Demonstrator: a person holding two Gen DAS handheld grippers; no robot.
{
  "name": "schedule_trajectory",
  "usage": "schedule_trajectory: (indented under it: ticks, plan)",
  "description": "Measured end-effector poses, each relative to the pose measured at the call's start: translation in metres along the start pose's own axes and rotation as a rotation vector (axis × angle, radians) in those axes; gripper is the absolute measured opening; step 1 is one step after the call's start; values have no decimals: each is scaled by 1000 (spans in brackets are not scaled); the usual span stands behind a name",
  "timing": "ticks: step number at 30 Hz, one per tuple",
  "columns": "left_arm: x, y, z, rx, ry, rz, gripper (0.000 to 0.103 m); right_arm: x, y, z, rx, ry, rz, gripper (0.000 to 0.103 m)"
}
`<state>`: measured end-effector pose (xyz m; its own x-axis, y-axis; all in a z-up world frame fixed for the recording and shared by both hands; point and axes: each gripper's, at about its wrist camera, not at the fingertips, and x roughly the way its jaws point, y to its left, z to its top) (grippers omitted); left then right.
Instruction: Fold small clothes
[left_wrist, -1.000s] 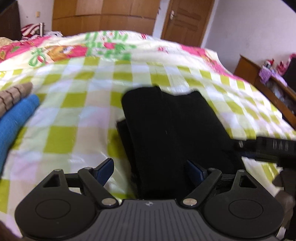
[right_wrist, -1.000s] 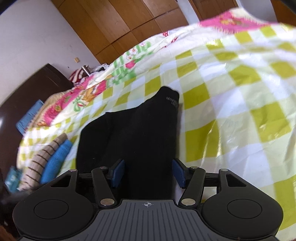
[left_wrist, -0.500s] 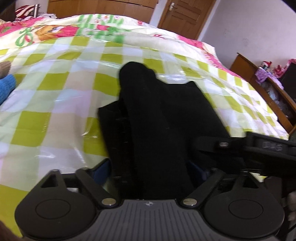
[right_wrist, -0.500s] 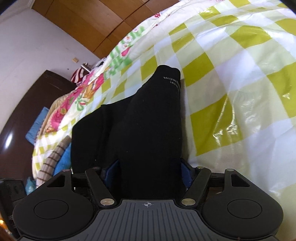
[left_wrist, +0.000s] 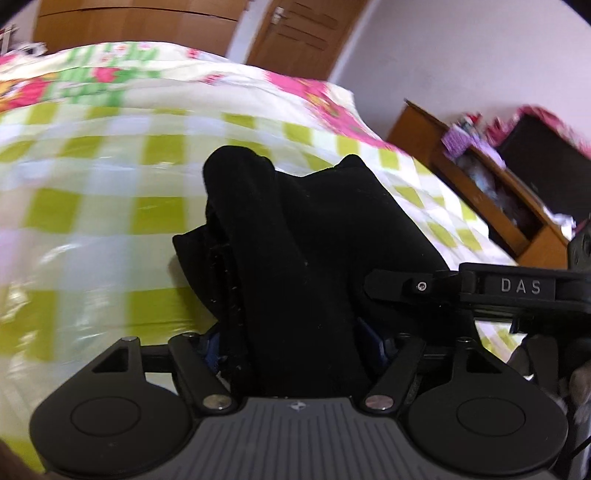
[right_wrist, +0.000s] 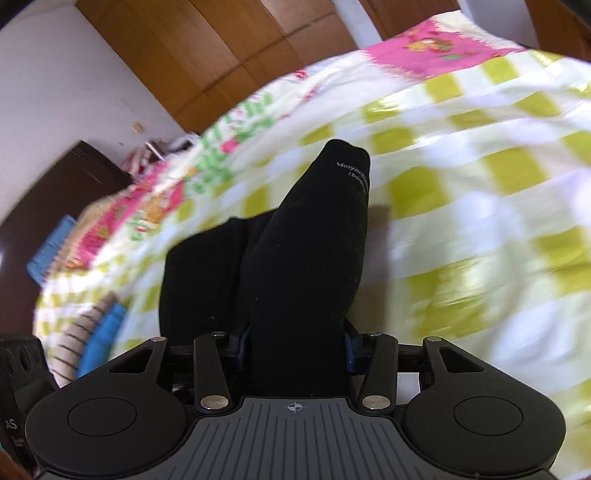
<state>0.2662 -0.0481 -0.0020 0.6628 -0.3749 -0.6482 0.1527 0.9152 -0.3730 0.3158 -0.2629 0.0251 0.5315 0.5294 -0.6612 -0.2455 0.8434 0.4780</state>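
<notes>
A black garment (left_wrist: 314, 236) lies on the checked bed cover (left_wrist: 92, 206), folded lengthwise, with its near end raised. My left gripper (left_wrist: 291, 343) is shut on its near left part. My right gripper (right_wrist: 295, 350) is shut on its near right part (right_wrist: 306, 258), which shows small white lettering near the far tip. The right gripper's arm (left_wrist: 480, 288) reaches in from the right of the left wrist view, beside the left gripper. The blue pads are mostly hidden by cloth.
Folded blue and striped clothes (right_wrist: 92, 332) lie at the left of the bed. A wooden cabinet (left_wrist: 480, 192) with clutter stands to the right of the bed. Wooden wardrobes (right_wrist: 221, 55) and a door (left_wrist: 295, 33) are behind.
Both grippers have closed on the near end of the black garment and lifted it. The views are tilted and blurred from motion.
</notes>
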Motion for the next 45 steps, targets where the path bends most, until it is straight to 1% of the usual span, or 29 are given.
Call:
schedule_trajectory:
  ticks: [2, 3, 5, 8, 10, 12, 13, 15, 17, 18, 19, 20, 21, 22, 24, 25, 27, 28, 29, 31, 32, 33, 35, 37, 38, 41, 45]
  plan:
    - [14, -11, -2, 36, 18, 23, 85, 2, -17, 2, 12, 20, -76, 51]
    - [14, -15, -3, 54, 18, 36, 85, 4, -22, 1, 26, 35, -101, 53]
    - [3, -20, -5, 86, 2, 46, 85, 0, -24, -4, 31, 23, -97, 55]
    - [-20, -18, -2, 100, -29, 58, 84, -16, -13, -8, -5, -42, -102, 55]
    - [-36, -14, 8, 96, -87, 77, 84, -29, -5, -12, -56, -101, -138, 55]
    - [-42, -11, 21, 82, -142, 89, 85, -45, 5, -19, -117, -164, -155, 55]
    - [-40, -11, 28, 81, -159, 95, 85, -51, 10, -23, -137, -188, -149, 55]
    - [-28, -14, 41, 95, -166, 113, 85, -55, 17, -26, -178, -209, -129, 55]
    - [-8, -18, 49, 117, -156, 152, 85, -53, 24, -32, -203, -194, -112, 55]
    - [0, -19, 50, 133, -153, 184, 85, -51, 26, -33, -208, -179, -99, 55]
    - [11, -18, 49, 157, -143, 233, 85, -50, 26, -38, -216, -163, -88, 55]
    - [20, -17, 48, 178, -120, 279, 85, -44, 28, -43, -228, -144, -83, 55]
    - [28, -13, 46, 179, -95, 306, 87, -40, 33, -47, -244, -136, -88, 55]
    - [27, -8, 39, 168, -85, 308, 88, -34, 36, -51, -260, -129, -101, 55]
    - [25, -2, 31, 155, -91, 315, 88, -26, 42, -58, -296, -119, -120, 55]
    - [24, -1, 31, 152, -91, 320, 88, -23, 47, -62, -334, -120, -140, 55]
    - [19, -3, 32, 145, -87, 323, 88, -14, 58, -74, -466, -118, -207, 55]
    - [13, -6, 32, 150, -90, 323, 88, -14, 62, -78, -497, -118, -230, 55]
    - [6, -10, 32, 164, -100, 325, 88, -18, 63, -78, -485, -120, -232, 55]
    - [-12, -17, 29, 189, -121, 326, 88, -36, 65, -75, -421, -141, -189, 55]
    - [-20, -19, 25, 193, -128, 318, 88, -44, 66, -76, -411, -151, -164, 54]
    - [-28, -21, 20, 193, -129, 313, 88, -47, 70, -80, -422, -157, -163, 54]
    - [-35, -20, 8, 200, -105, 324, 88, -39, 77, -87, -451, -126, -190, 54]
    - [-34, -18, -4, 224, -47, 345, 88, -22, 78, -91, -453, -78, -229, 53]
    - [-34, -17, -9, 231, -33, 352, 89, -18, 78, -92, -449, -71, -248, 53]
    - [-48, -15, -19, 212, -45, 347, 88, -31, 88, -94, -430, -82, -261, 53]
    - [-72, -16, -28, 158, -60, 306, 88, -57, 93, -102, -407, -100, -273, 53]
